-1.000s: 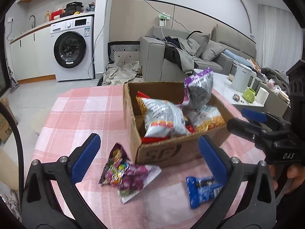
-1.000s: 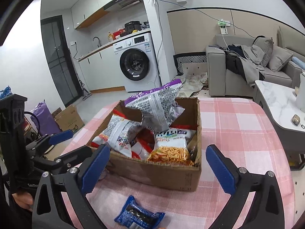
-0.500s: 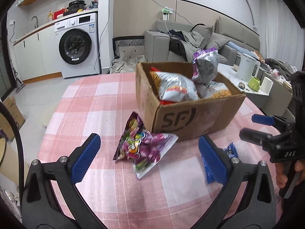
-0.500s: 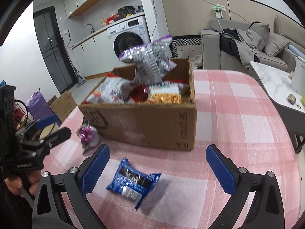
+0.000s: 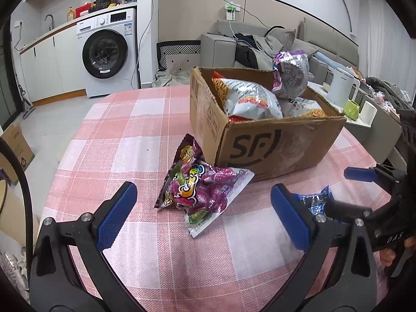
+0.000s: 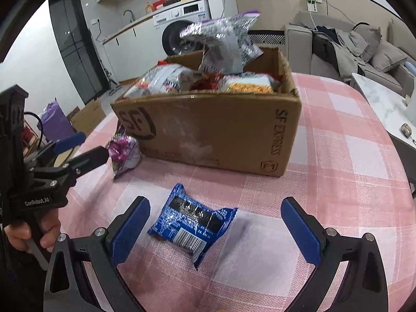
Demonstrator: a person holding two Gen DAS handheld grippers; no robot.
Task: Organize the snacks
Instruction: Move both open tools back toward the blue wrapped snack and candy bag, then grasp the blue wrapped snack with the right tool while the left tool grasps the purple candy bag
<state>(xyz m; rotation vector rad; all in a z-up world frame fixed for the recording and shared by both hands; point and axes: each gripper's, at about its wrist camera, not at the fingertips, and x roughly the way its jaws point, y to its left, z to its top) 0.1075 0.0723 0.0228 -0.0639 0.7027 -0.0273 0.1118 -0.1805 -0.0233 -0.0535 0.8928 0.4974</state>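
The blue snack packet [image 6: 191,226] is lying flat on the pink checked table [image 6: 338,156], its long axis running from the near right to the far left, with the barcode end facing the right wrist camera and the crimped top pointing toward the cardboard box [image 6: 215,130]. The right gripper [image 6: 215,230] is hovering low over it with fingers [image 6: 130,231] spread wide apart, the packet sitting between them nearer the left-hand one, not touching either. The purple candy bag [image 5: 200,189] is lying just beside the box's near corner, its long axis slanting from the box toward the left gripper [image 5: 202,221], whose fingers [image 5: 114,218] are also standing wide apart and empty around the bag's near end. The box is standing open on the table and is filled with snack bags: a white and orange bag [image 5: 249,98] lying across the middle, a silver and purple bag [image 6: 223,44] sticking up above the rim, and a packet printed with orange strips [image 6: 247,84] against the side wall.
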